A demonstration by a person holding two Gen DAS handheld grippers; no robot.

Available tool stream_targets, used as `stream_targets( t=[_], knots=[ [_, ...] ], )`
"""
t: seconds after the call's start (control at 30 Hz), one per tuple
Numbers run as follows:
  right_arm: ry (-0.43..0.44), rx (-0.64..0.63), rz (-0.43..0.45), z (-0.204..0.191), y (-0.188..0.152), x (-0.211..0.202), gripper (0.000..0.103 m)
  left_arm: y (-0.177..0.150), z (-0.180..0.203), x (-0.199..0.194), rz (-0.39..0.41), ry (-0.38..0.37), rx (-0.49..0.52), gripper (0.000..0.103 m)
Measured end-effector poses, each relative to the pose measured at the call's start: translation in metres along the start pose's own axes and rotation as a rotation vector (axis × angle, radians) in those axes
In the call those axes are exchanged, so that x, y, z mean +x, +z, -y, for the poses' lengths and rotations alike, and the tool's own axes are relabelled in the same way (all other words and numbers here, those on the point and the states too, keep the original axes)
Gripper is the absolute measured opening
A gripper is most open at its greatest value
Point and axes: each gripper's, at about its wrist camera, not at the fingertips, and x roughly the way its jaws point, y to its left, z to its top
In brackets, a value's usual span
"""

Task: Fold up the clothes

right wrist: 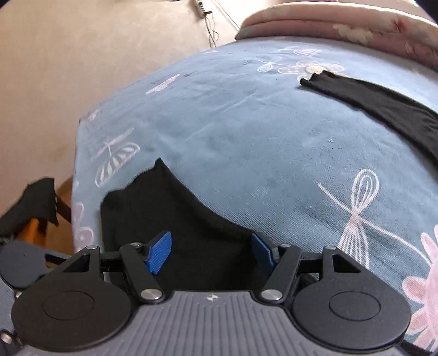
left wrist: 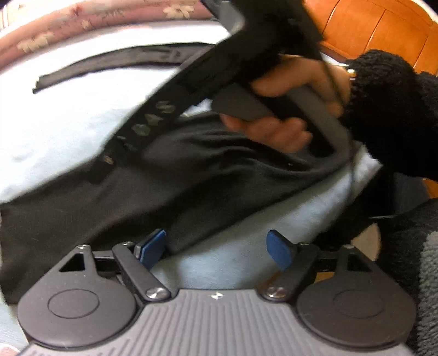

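1. While the dark garment point(left wrist: 191, 175) lies spread over the blue bedsheet point(left wrist: 68, 123), the left gripper point(left wrist: 217, 247) hovers at its near edge, blue pads wide apart and holding nothing.
2. Beyond the garment, a hand point(left wrist: 290, 104) in a black fuzzy sleeve point(left wrist: 391, 109) grips the other tool's grey handle.
3. The right gripper point(right wrist: 212, 250) is spread too, with garment cloth point(right wrist: 178, 219) lying between its fingers, unpinched.
4. A long sleeve point(right wrist: 377, 106) stretches across the sheet beyond the garment, near the pink quilt point(right wrist: 342, 22).
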Motion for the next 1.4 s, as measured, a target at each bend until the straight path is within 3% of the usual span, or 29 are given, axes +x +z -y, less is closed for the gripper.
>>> stream_targets(
  t=[0.13, 0.2, 0.37, 0.47, 0.53, 0.67, 0.9, 0.97, 1.1, 1.17, 1.23, 1.4],
  knots=[
    [0.061, 0.087, -0.007, 0.005, 0.008, -0.003, 0.072, -0.005, -0.010, 0.004, -0.015, 0.066, -0.017, 0.080],
    [0.150, 0.151, -0.046, 0.011, 0.006, 0.007, 0.073, -0.007, -0.012, 0.002, -0.016, 0.042, -0.036, 0.080],
    [0.071, 0.156, 0.008, 0.023, 0.016, 0.019, 0.061, -0.012, -0.017, -0.004, -0.029, -0.005, -0.080, 0.080],
    [0.030, 0.152, 0.014, 0.023, 0.022, 0.019, 0.061, -0.009, -0.020, -0.008, -0.014, -0.001, -0.088, 0.080],
    [0.012, 0.136, 0.012, 0.018, 0.023, 0.016, 0.067, -0.005, -0.021, -0.010, 0.012, 0.016, -0.083, 0.080],
    [0.027, 0.166, 0.013, 0.025, 0.013, 0.007, 0.068, -0.004, -0.035, -0.001, -0.002, 0.044, -0.125, 0.080],
    [0.054, 0.218, 0.016, 0.037, -0.002, -0.008, 0.070, -0.006, -0.029, -0.003, -0.002, 0.041, -0.103, 0.082],
    [0.062, 0.233, 0.017, 0.041, -0.007, -0.013, 0.060, -0.006, -0.026, -0.003, -0.008, 0.050, -0.096, 0.082],
    [0.076, 0.265, 0.019, 0.048, -0.015, -0.022, 0.061, -0.003, -0.023, -0.005, -0.036, 0.063, -0.066, 0.082],
    [0.058, 0.288, 0.024, 0.052, -0.014, -0.028, 0.066, 0.000, -0.021, -0.009, -0.031, 0.066, -0.058, 0.082],
    [0.045, 0.271, 0.025, 0.046, -0.018, -0.040, 0.071, 0.005, -0.016, -0.015, 0.004, 0.042, -0.052, 0.082],
    [-0.011, 0.190, 0.026, 0.029, -0.039, -0.073, 0.073, 0.019, 0.014, -0.009, 0.063, -0.091, 0.023, 0.082]
  ],
)
